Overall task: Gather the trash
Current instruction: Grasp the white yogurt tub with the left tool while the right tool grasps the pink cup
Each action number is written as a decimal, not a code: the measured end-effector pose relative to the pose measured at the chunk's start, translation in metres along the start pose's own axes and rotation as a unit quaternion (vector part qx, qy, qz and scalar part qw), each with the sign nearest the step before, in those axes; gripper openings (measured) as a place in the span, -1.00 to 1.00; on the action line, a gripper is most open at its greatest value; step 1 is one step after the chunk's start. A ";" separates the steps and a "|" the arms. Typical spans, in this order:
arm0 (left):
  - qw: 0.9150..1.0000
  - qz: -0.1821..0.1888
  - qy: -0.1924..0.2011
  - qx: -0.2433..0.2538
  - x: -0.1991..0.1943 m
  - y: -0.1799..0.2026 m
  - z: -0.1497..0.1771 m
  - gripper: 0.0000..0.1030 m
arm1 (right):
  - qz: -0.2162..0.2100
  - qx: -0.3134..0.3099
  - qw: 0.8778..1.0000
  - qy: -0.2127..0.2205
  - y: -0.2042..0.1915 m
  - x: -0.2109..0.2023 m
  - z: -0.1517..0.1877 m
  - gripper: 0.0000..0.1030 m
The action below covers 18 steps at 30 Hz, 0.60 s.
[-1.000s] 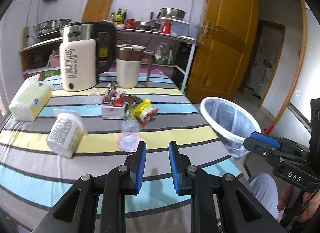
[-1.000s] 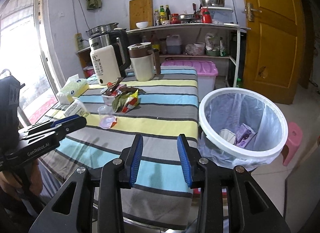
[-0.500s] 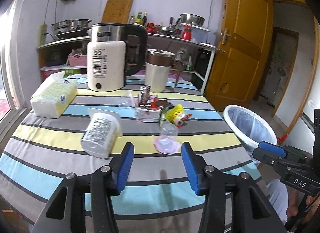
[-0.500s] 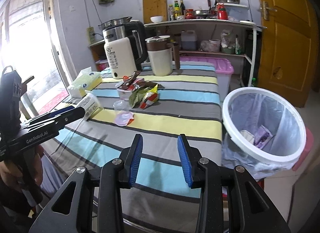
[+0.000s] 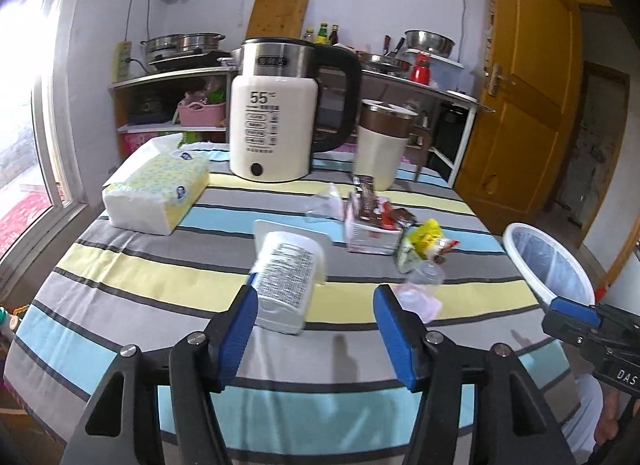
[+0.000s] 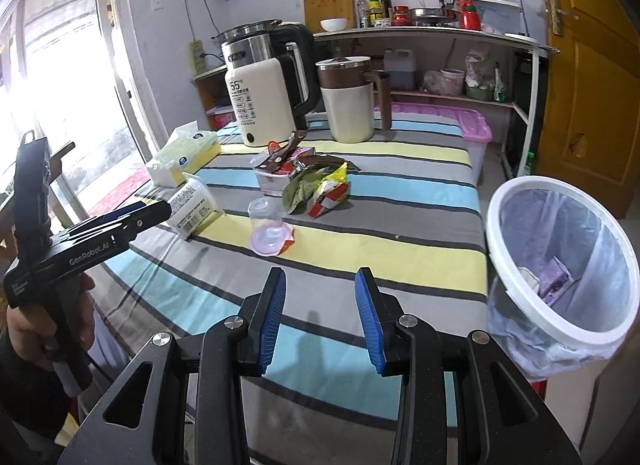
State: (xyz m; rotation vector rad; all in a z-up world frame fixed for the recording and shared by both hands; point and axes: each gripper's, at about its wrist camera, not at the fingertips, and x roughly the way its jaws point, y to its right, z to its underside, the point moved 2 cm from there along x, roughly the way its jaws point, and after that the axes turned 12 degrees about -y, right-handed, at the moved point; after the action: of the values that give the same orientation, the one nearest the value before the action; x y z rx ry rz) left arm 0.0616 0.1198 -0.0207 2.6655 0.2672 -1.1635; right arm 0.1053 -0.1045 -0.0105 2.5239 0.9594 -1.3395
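Left wrist view: the left tongs (image 5: 316, 329) have just been spreading their blue pads and now stand wide apart with nothing pinched between them, hanging over the near edge of the striped tabletop (image 5: 120, 277). Just beyond the pads a white plastic tub (image 5: 286, 277) lies on its side on a yellow stripe. To its right a clear plastic cup (image 5: 420, 285) lies tipped over, its pink mouth toward the camera. Behind the cup, a yellow-and-green snack wrapper (image 5: 424, 243) touches a small carton stuffed with wrappers (image 5: 374, 225). Farther back, a tissue pack (image 5: 158, 193) sits at the left; a cream electric kettle (image 5: 276, 125) and a cream jug (image 5: 382, 145) stand at the far end.

From the right wrist, the right tongs (image 6: 320, 317) are parted, empty, above the tabletop's near side. The cup (image 6: 268, 229) lies ahead of them, the wrapper (image 6: 324, 189) behind it. Off the tabletop's right edge stands a white-rimmed trash bin (image 6: 516, 201) lined with a clear bag, scraps lying in its bottom. At the left, a hand (image 6: 24, 329) holds the left tongs (image 6: 160, 209) near the tub (image 6: 192, 209).
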 end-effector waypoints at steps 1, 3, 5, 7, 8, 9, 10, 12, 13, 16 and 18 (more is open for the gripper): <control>1.000 -0.002 -0.002 -0.001 0.003 -0.003 -0.001 0.16 | -0.002 -0.001 1.000 -0.002 -0.001 0.002 -0.002 -0.28; 1.000 -0.006 -0.009 -0.003 0.011 -0.008 -0.003 0.16 | -0.004 -0.003 1.000 -0.005 -0.004 0.006 -0.004 -0.27; 1.000 -0.007 -0.015 -0.005 0.018 -0.012 -0.005 0.17 | -0.005 -0.006 1.000 -0.008 -0.006 0.010 -0.007 -0.27; 1.000 -0.007 -0.023 -0.007 0.025 -0.016 -0.007 0.17 | -0.007 -0.010 1.000 -0.011 -0.008 0.014 -0.011 -0.27; 1.000 -0.006 -0.026 -0.007 0.028 -0.017 -0.007 0.17 | -0.008 -0.011 1.000 -0.012 -0.010 0.016 -0.013 -0.27; 0.999 -0.005 -0.031 -0.005 0.032 -0.018 -0.008 0.17 | -0.009 -0.013 1.000 -0.014 -0.011 0.019 -0.014 -0.27; 0.999 -0.005 -0.034 -0.004 0.036 -0.018 -0.009 0.17 | -0.010 -0.015 1.000 -0.015 -0.012 0.020 -0.016 -0.27; 0.999 -0.002 -0.041 -0.003 0.042 -0.019 -0.010 0.17 | -0.013 -0.019 1.000 -0.017 -0.016 0.025 -0.020 -0.27; 0.999 -0.001 -0.043 -0.004 0.044 -0.019 -0.011 0.17 | -0.015 -0.021 0.999 -0.019 -0.018 0.028 -0.022 -0.27; 0.999 0.001 -0.050 -0.007 0.051 -0.020 -0.013 0.17 | -0.019 -0.027 0.999 -0.023 -0.023 0.036 -0.029 -0.27; 0.998 -0.001 -0.055 -0.006 0.055 -0.020 -0.013 0.17 | -0.020 -0.034 0.999 -0.026 -0.028 0.042 -0.034 -0.26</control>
State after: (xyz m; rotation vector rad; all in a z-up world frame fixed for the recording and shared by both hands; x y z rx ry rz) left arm 0.1028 0.1469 -0.0549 2.5796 0.2580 -1.3001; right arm 0.1298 -0.0495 -0.0181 2.4213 1.0320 -1.3516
